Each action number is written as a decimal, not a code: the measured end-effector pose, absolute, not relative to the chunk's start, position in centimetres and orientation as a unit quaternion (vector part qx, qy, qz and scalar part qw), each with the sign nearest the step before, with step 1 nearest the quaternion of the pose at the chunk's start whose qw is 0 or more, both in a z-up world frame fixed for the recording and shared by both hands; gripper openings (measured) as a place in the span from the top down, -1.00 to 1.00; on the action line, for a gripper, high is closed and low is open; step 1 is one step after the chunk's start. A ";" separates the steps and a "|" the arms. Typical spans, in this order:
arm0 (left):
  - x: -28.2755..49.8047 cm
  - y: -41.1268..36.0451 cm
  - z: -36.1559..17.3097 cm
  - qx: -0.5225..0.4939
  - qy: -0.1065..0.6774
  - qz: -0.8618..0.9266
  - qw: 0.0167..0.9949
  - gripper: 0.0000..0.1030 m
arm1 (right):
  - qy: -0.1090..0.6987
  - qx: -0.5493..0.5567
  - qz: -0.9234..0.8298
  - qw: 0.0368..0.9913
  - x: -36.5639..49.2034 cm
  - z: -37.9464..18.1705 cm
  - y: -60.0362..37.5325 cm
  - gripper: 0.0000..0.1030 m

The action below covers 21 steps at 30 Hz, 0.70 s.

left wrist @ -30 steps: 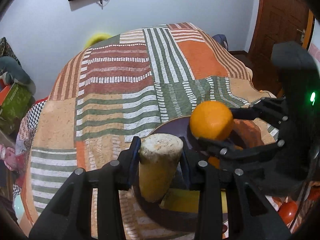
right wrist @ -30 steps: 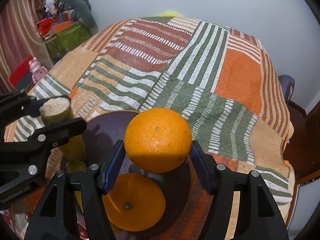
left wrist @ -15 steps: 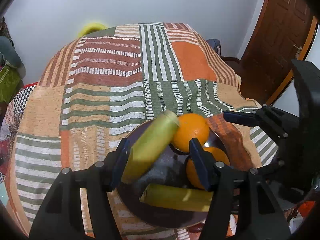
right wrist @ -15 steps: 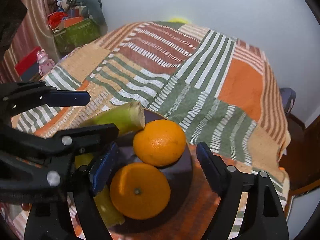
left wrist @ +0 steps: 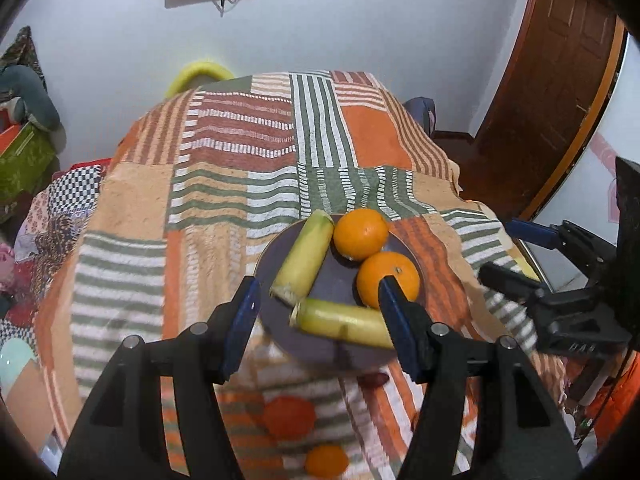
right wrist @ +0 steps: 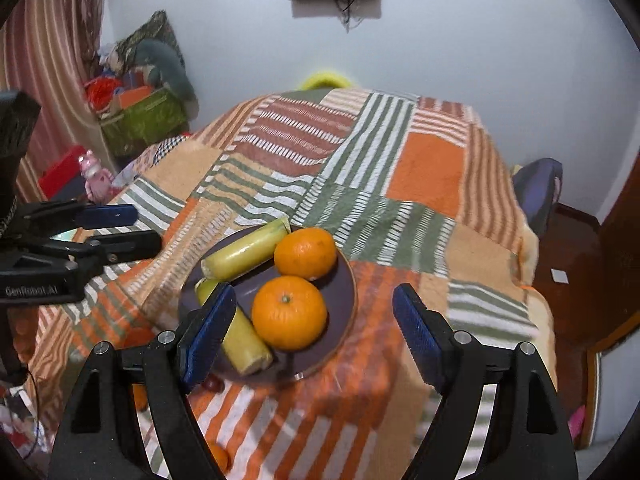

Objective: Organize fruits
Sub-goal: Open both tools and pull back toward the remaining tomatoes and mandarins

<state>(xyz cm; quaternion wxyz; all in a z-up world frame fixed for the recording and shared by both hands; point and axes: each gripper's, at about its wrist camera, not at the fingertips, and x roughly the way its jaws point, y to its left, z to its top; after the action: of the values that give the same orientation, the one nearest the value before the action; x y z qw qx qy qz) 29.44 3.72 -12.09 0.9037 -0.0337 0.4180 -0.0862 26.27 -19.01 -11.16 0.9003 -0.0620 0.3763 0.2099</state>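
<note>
Both hand-held grippers, left (left wrist: 316, 312) and right (right wrist: 312, 320), stand apart and empty, jaws having just opened. 2 oranges (right wrist: 289, 312) and 2 yellow-green stalks (right wrist: 244, 254) lie grouped on the plate (right wrist: 344, 308), apparently gathered there for tidiness.

From my left wrist camera I see the left gripper (left wrist: 316, 312) empty, its blue-padded jaws spread and hanging above the dark plate (left wrist: 276, 252). On the plate lie two yellow-green stalk pieces (left wrist: 302, 258), meeting at their near ends, and two oranges (left wrist: 361, 233) touching each other. The plate sits on a striped patchwork blanket (left wrist: 224, 184). The right gripper (left wrist: 516, 256) shows at the right edge, jaws apart.
</note>
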 end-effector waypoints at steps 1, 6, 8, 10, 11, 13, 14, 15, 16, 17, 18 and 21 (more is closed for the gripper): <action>28.6 3.8 -11.9 -0.034 0.417 -0.086 0.904 -0.18 | 0.372 -0.058 0.207 0.903 25.3 -10.9 -19.5 -0.52; 24.4 4.6 -11.7 -0.032 0.416 -0.083 0.905 -0.18 | 0.360 -0.054 0.189 0.912 22.0 -10.5 -20.8 -0.53; 23.1 4.9 -12.0 -0.031 0.419 -0.082 0.904 -0.18 | 0.357 -0.056 0.183 0.914 20.6 -10.6 -21.1 -0.54; 21.9 5.2 -12.5 -0.031 0.424 -0.080 0.901 -0.18 | 0.358 -0.057 0.180 0.914 19.4 -10.9 -21.3 -0.54; 21.2 5.4 -13.0 -0.034 0.428 -0.079 0.900 -0.18 | 0.358 -0.058 0.178 0.915 18.8 -11.1 -21.3 -0.54; 20.1 5.9 -13.8 -0.038 0.436 -0.076 0.896 -0.18 | 0.362 -0.061 0.173 0.914 17.8 -11.8 -21.2 -0.55; 19.7 6.0 -14.1 -0.040 0.440 -0.075 0.894 -0.18 | 0.365 -0.062 0.171 0.913 17.5 -12.2 -21.2 -0.56; 19.3 6.3 -14.6 -0.042 0.444 -0.074 0.892 -0.18 | 0.369 -0.062 0.169 0.912 17.1 -12.6 -21.2 -0.56; 19.1 6.4 -14.9 -0.044 0.447 -0.073 0.890 -0.18 | 0.372 -0.062 0.168 0.911 16.6 -12.9 -21.4 -0.56; 18.8 6.6 -15.4 -0.045 0.452 -0.071 0.888 -0.18 | 0.380 -0.060 0.167 0.908 16.5 -13.7 -21.4 -0.56; 18.5 6.7 -15.9 -0.045 0.455 -0.071 0.886 -0.18 | 0.384 -0.057 0.166 0.906 16.0 -14.1 -21.6 -0.56; 18.2 7.0 -17.3 -0.045 0.469 -0.070 0.880 -0.18 | 0.409 -0.043 0.165 0.896 15.9 -15.9 -22.1 -0.56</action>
<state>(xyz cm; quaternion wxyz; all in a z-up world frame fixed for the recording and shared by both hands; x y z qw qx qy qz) 18.17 7.04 -17.25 0.8795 -0.0454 0.4685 -0.0700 15.86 -22.10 -15.94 0.8964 -0.0430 0.4093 0.1648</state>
